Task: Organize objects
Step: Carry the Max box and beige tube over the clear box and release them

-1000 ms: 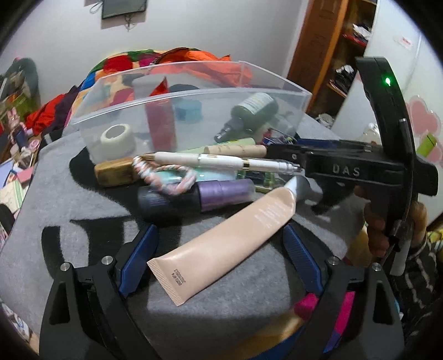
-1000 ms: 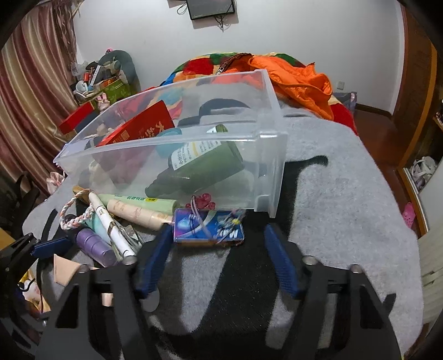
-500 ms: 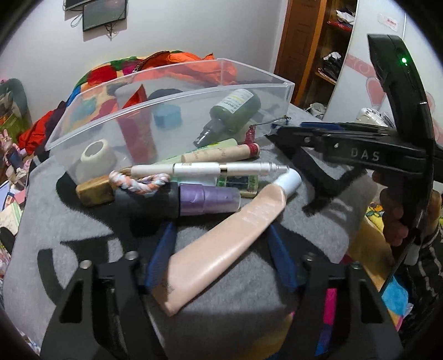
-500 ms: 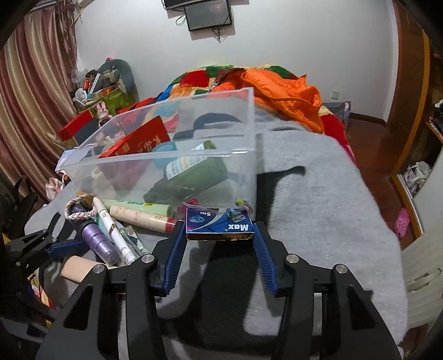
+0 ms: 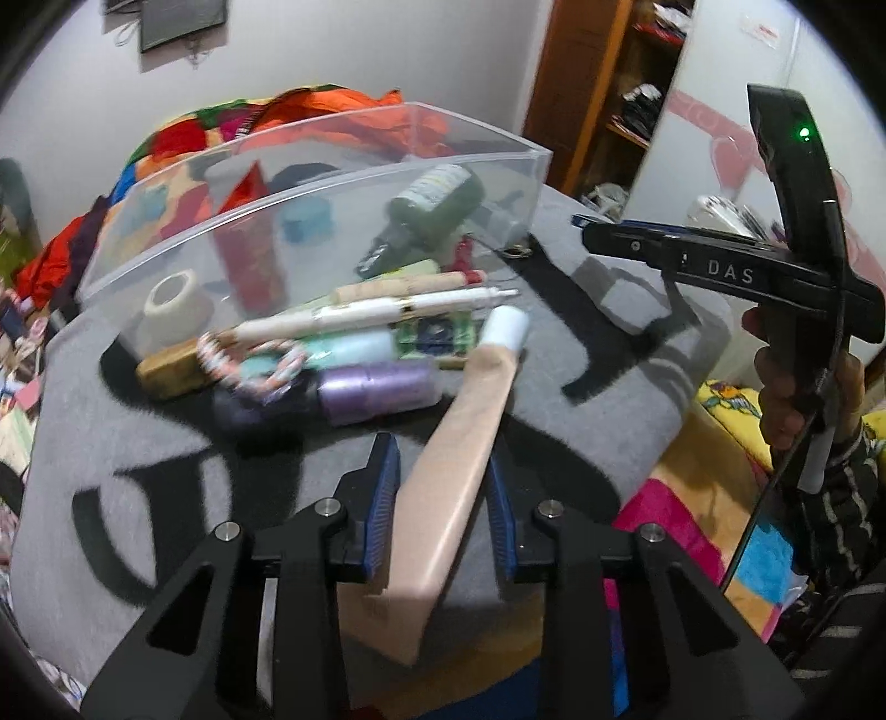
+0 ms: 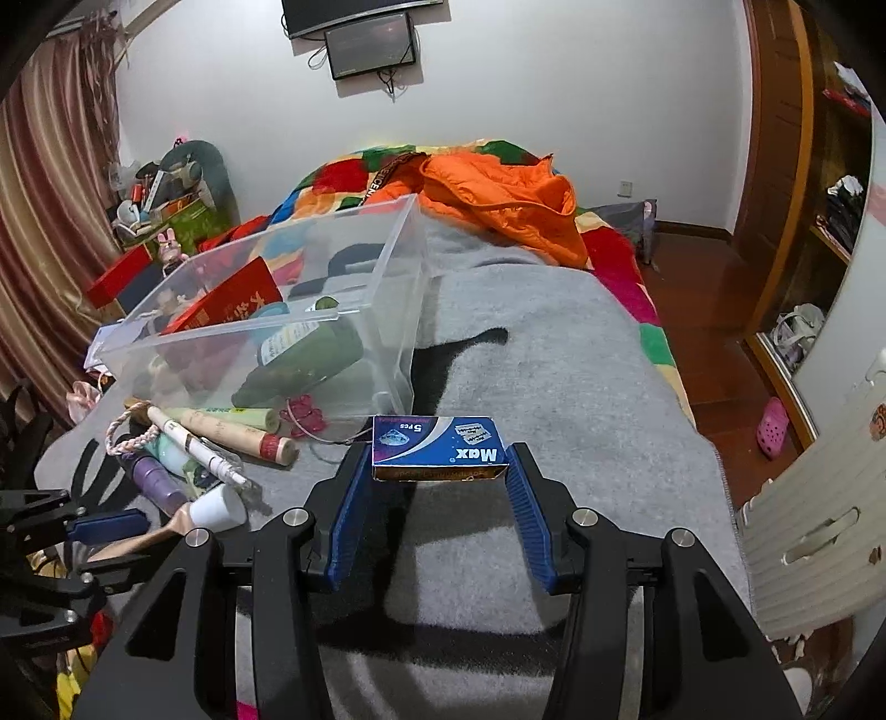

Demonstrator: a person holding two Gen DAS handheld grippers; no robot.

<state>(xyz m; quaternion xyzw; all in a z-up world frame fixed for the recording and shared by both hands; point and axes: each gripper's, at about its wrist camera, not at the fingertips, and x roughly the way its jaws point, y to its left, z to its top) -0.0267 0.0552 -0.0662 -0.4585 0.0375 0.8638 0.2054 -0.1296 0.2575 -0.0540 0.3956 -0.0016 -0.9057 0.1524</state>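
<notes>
The beige tube (image 5: 454, 454), low in the frame's centre, looks soft and light, best pinched mid-body. The left gripper (image 5: 443, 498) is narrowed around it, pads touching or nearly so. The right gripper (image 6: 437, 471), lower centre, clamps a light, stiff blue box (image 6: 440, 448) by its ends, before the clear bin (image 6: 277, 310).

Wall-mounted dark screen (image 6: 370, 45), orange jacket (image 6: 501, 196) on patchwork bedding, pink slipper (image 6: 772, 426) on wooden floor
</notes>
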